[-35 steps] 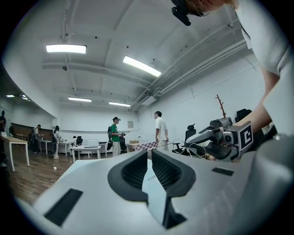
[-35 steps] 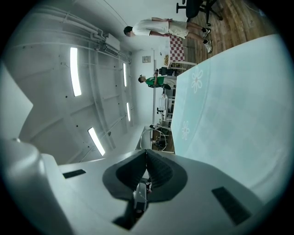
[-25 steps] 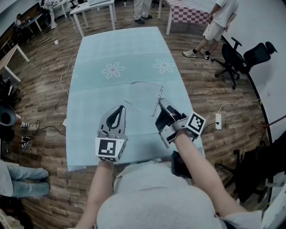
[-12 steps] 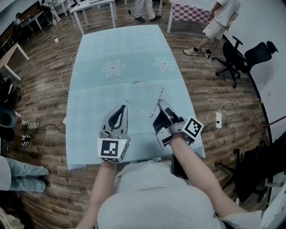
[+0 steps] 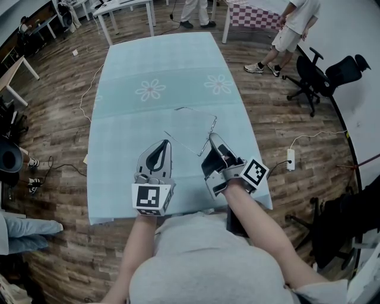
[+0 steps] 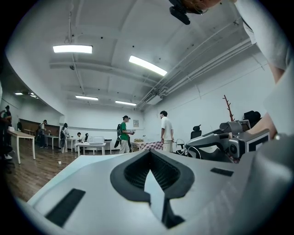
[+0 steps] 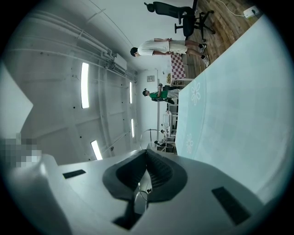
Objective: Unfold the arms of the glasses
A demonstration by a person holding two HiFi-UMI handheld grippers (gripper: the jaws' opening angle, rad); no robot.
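Observation:
Thin wire-framed glasses [image 5: 195, 127] hang just above the light blue flowered tablecloth [image 5: 154, 65] near the table's middle. My right gripper [image 5: 211, 139] is shut on the glasses at their right side. In the right gripper view a wire rim of the glasses [image 7: 152, 136] loops out past the closed tips of the right gripper [image 7: 146, 154], and a thin wire runs between the pads. My left gripper [image 5: 161, 145] sits to the left of the glasses, apart from them, shut with nothing in it. In the left gripper view the left gripper [image 6: 149, 154] shows closed empty jaws.
The table's near edge [image 5: 178, 215] lies under my arms. On the floor to the right lie a power strip [image 5: 290, 160] with its cable and stands a black office chair [image 5: 320, 77]. A person [image 5: 288, 32] stands at the far right, by other tables [image 5: 122, 9].
My right gripper, with the glasses in it, has edged slightly left and nearer. The left gripper has stayed where it was.

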